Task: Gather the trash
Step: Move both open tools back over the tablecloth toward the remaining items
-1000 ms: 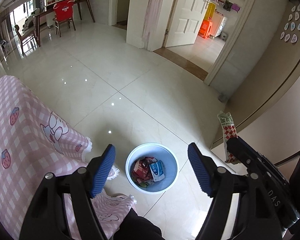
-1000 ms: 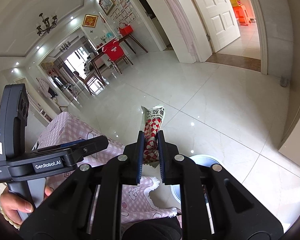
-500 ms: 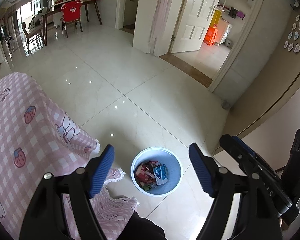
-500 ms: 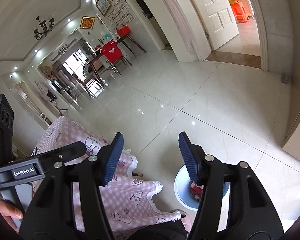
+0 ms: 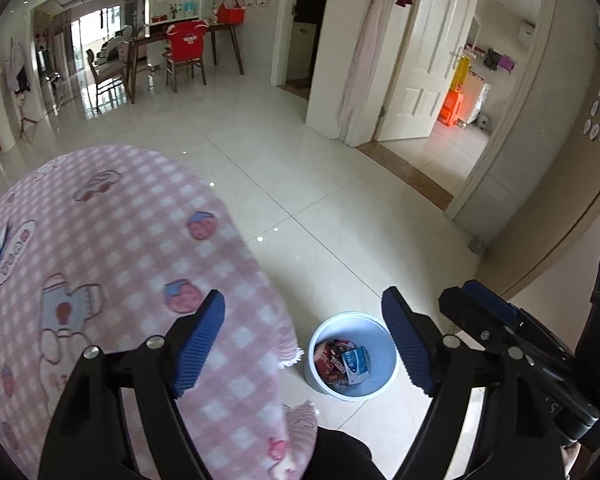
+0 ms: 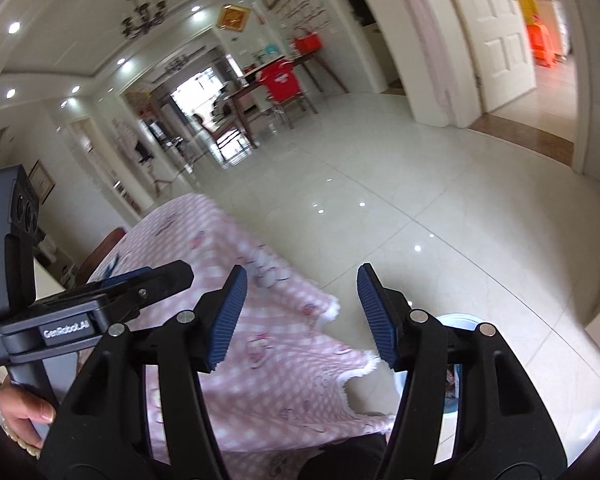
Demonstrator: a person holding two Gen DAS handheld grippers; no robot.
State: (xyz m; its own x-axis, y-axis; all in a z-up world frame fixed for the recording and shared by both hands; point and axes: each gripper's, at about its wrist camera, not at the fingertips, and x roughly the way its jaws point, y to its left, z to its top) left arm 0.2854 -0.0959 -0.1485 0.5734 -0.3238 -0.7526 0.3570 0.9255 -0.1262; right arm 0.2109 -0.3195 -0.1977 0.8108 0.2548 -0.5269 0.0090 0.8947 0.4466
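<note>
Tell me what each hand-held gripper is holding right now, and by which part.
Nothing. The left hand-held gripper and right hand-held gripper are both open and empty. Wrappers lie in the blue bin on the floor.

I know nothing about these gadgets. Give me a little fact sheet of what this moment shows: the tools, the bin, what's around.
left gripper: open, nothing between its fingers
right gripper: open, nothing between its fingers
trash bin: pale blue, round, standing on the floor beside the cloth's edge
bin contents: several wrappers, red and blue ones visible
pink checked cloth: covers the surface at left, cartoon prints, fringed edge
floor: glossy pale tiles
background: red chair at a dark table, open white door
</note>
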